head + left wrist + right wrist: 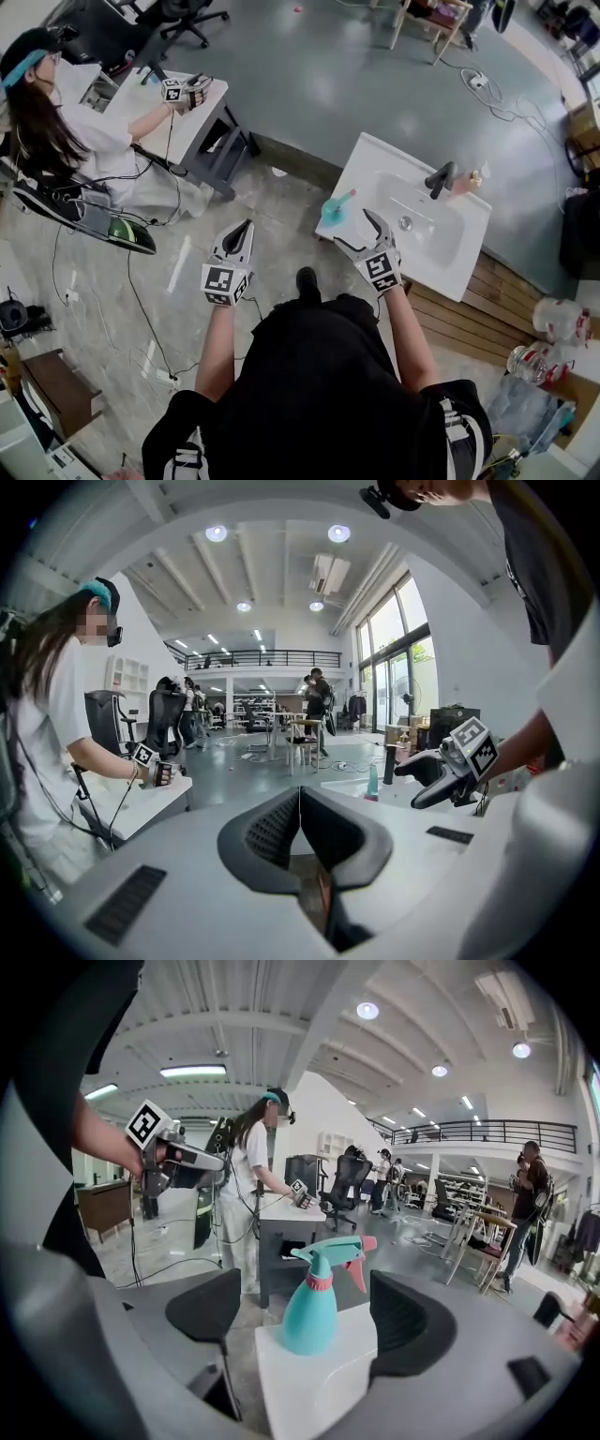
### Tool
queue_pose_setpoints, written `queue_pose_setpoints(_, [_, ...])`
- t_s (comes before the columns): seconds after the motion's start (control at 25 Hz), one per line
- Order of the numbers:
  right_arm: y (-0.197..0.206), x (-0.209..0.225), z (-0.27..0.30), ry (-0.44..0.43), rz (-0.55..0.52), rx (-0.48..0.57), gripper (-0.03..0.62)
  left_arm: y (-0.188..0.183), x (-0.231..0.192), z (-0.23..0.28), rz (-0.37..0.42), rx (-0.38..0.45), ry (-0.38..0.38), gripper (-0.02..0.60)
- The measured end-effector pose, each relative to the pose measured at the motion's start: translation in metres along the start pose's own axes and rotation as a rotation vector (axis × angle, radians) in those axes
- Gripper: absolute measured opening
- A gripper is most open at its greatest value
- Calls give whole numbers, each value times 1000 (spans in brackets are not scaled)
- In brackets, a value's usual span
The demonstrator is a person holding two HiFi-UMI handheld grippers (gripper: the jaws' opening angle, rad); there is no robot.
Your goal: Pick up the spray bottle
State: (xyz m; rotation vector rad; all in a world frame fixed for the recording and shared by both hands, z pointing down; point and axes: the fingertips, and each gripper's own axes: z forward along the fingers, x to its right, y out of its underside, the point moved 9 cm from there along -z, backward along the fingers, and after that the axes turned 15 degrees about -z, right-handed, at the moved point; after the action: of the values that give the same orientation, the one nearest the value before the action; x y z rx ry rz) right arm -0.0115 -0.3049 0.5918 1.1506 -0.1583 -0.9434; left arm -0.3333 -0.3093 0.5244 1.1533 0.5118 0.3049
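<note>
A teal spray bottle [335, 208] with a pink trigger stands upright on the near left corner of a white sink unit [375, 159]. My right gripper [352, 229] is open at that corner, one finger on each side of the bottle and neither touching it. In the right gripper view the bottle [312, 1302] stands between the two dark pads [208, 1305], slightly ahead of them. My left gripper [247, 226] is shut and empty, held over the floor to the left of the sink. Its jaws meet in the left gripper view [300, 804], where the bottle [373, 782] shows far off.
A black faucet [441, 178] and a small pink item [465, 184] stand at the basin's far side. A seated person [56, 141] with a gripper works at a white desk [187, 122] to the left. Cables [141, 309] lie on the floor. Wrapped goods [553, 323] sit at the right.
</note>
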Motion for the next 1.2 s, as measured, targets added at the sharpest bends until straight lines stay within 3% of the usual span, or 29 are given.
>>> queue_pose_setpoints(0.4, [-6,6,29,67,-1,-38,453,-20,-24,30,44,-19,98,25])
queue_pose_setpoints(0.56, [-1,13,36,112,-16,-39,457,-21,-27,34,36,-18,93,25])
queue_pose_setpoints(1.2, [14,28,80,88,6,-22,454,-24,-36,39,26,-35,34,25])
